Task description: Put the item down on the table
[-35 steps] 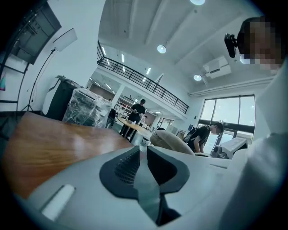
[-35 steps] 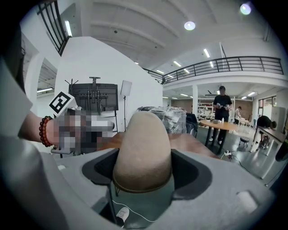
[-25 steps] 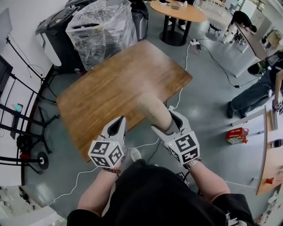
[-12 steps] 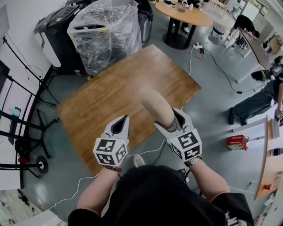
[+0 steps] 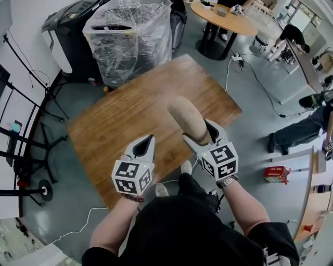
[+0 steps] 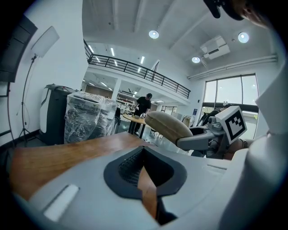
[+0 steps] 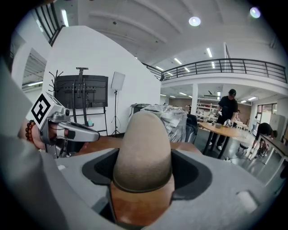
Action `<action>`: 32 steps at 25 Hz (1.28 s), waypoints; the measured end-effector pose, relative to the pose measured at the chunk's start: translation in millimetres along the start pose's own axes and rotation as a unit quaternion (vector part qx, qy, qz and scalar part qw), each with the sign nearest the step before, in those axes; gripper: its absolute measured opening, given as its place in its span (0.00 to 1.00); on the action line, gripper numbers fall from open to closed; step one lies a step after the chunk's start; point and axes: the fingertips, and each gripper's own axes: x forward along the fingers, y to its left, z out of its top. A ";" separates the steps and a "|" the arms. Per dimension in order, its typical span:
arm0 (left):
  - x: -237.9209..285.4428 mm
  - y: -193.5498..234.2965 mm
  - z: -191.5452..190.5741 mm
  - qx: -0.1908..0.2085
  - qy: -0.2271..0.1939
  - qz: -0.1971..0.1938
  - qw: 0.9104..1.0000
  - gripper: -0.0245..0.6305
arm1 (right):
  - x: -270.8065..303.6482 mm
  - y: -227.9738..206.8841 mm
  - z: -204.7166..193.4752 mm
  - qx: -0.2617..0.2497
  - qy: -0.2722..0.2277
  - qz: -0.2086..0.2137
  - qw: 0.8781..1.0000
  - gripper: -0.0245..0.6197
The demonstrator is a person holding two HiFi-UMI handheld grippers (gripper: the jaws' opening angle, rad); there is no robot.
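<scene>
A tan, rounded oblong item (image 5: pixel 185 117) sticks out forward from my right gripper (image 5: pixel 200 133), which is shut on its lower end. It hangs above the near part of the brown wooden table (image 5: pixel 125 111). In the right gripper view the item (image 7: pixel 143 148) fills the space between the jaws. My left gripper (image 5: pixel 147 141) hovers beside it over the table's near edge, shut and empty. The left gripper view shows the item (image 6: pixel 168 126) and the right gripper (image 6: pixel 211 137) off to the right, with the table (image 6: pixel 67 150) below.
A plastic-wrapped bin (image 5: pixel 130 36) and a black machine (image 5: pixel 65 28) stand past the table's far left corner. Behind it is a round table (image 5: pixel 223 13). Black stands (image 5: pixel 26 145) line the left wall. A red box (image 5: pixel 276 174) and cables lie on the floor at right.
Both grippers have edged forward over the table's near edge. The right gripper still holds the tan item; the left stays shut and empty.
</scene>
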 end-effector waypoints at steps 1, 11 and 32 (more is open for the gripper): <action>1.9 2.6 0.0 -0.001 0.001 0.002 1.000 0.05 | 5.6 -3.7 1.2 0.002 0.000 0.001 1.000 0.57; 42.9 18.4 5.5 -0.009 0.014 0.027 0.999 0.05 | 60.9 -52.4 13.6 0.009 0.000 0.020 1.000 0.57; 165.1 25.4 19.6 -0.031 0.060 0.111 0.992 0.05 | 196.6 -199.3 1.2 0.025 0.039 0.065 0.997 0.57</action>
